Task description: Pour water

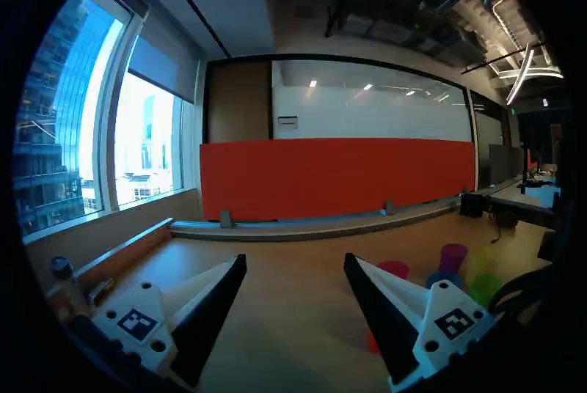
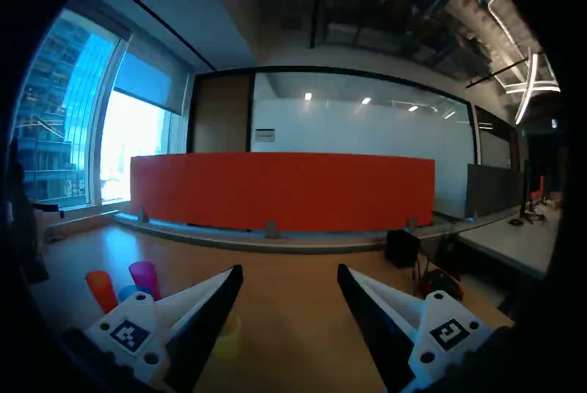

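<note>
In the left gripper view my left gripper (image 1: pixel 295 265) stands open over the wooden desk (image 1: pixel 293 305), nothing between its fingers. Past its right finger stand several coloured plastic cups: a purple cup (image 1: pixel 453 256), a pink cup (image 1: pixel 395 269), a blue cup (image 1: pixel 442 278) and a green cup (image 1: pixel 484 287). A bottle with a dark cap (image 1: pixel 62 270) shows at the far left edge. In the right gripper view my right gripper (image 2: pixel 290 273) is open and empty above the desk (image 2: pixel 293 320). Left of it stand an orange cup (image 2: pixel 100 288), a purple cup (image 2: pixel 144 278) and a yellow cup (image 2: pixel 227 334).
An orange divider panel (image 1: pixel 337 177) runs along the desk's far edge, with a glass wall behind it. Tall windows (image 1: pixel 81 136) line the left side. A dark box (image 2: pixel 403 248) and cables sit on the desk to the right. Another desk (image 2: pixel 513 243) lies beyond.
</note>
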### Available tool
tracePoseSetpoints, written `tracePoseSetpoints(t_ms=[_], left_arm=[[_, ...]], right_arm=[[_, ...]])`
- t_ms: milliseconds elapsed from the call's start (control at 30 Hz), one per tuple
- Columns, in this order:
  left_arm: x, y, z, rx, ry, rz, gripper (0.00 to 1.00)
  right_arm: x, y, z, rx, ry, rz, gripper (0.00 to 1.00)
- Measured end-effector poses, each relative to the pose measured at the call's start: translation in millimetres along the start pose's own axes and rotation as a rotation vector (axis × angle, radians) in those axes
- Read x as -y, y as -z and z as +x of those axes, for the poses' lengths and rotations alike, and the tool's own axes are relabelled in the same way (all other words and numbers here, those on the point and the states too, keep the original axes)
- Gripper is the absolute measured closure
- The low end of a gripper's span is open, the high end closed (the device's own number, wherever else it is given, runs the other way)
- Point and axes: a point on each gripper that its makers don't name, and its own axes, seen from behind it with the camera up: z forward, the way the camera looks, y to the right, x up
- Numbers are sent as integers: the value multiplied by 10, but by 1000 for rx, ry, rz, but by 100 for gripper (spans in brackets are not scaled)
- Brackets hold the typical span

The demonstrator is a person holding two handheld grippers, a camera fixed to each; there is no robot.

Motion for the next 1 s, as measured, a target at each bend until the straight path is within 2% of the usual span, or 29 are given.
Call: tracePoseSetpoints(t_ms=[167,567,800,1000], left_arm=[[-69,-70,386,-16,-5,-34,1],[-162,-186,1018,-6,-13,-107,1],[-203,-244,1318,-18,-13,-144,1],[-352,-258,1410,-20,-9,-217,1]], right_arm=[[23,2,318,-1,-9,15,0],[132,-97,894,12,-18,57,0],[175,-127,1140,8,-7,81,0],[275,-126,1162,15,-9,141,0]])
